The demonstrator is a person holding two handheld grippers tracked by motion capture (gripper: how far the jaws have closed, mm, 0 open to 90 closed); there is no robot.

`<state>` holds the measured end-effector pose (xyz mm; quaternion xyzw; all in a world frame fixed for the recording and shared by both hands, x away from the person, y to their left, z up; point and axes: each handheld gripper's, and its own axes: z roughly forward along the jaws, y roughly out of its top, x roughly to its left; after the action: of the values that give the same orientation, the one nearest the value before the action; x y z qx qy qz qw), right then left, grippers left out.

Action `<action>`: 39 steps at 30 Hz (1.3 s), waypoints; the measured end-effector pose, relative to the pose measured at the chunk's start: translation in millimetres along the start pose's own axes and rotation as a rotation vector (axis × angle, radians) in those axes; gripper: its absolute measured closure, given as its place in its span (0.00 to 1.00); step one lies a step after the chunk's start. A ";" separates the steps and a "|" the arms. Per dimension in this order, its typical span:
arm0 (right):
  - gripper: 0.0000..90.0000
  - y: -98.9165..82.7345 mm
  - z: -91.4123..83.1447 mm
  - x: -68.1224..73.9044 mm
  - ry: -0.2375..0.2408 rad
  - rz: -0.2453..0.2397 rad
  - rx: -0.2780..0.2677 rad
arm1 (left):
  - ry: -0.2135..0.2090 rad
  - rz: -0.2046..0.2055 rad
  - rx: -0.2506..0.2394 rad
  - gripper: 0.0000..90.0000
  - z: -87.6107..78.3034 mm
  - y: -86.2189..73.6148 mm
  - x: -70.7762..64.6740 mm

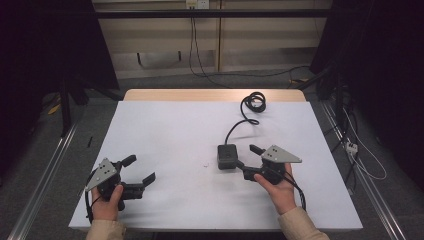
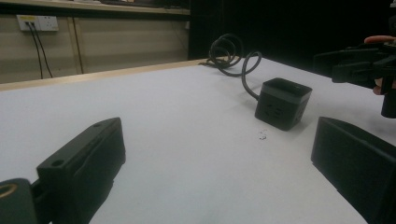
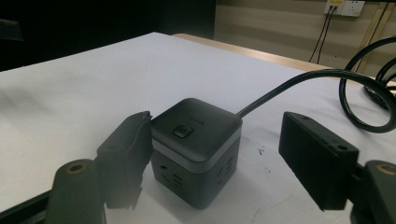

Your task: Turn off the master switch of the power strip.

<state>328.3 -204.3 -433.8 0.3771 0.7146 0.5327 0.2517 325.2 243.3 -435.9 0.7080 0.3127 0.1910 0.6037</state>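
Right gripper (image 3: 210, 158) jaws spread astride power cube (image 3: 196, 149), unpinched; rigid, smooth, likely hefty; grip flat sides; left gripper (image 2: 215, 172) spread, empty.

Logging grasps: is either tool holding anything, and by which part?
Nothing is held: the right tool straddles the cube power strip without clamping it; the left tool is open.

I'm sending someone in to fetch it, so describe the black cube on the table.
On the white table, look right of centre, by the right gripper. The power cube sits there: dark, with a top button and a thick black cable coiling toward the far edge.
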 end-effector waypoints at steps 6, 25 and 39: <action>0.32 1.0 3.0 1.3 0.011 -0.001 0.009 | -0.002 0.000 0.000 0.03 0.5 -0.1 -0.5; 0.48 6.0 9.8 3.1 0.033 0.005 0.027 | -0.001 -0.001 -0.003 0.03 -0.3 0.3 -0.2; 0.60 7.7 16.0 4.8 0.068 0.010 0.041 | 0.000 -0.003 -0.005 0.03 -0.5 0.0 0.0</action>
<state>339.7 -190.1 -431.2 0.3674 0.7317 0.5316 0.2169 324.9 243.6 -435.8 0.7059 0.3135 0.1910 0.6058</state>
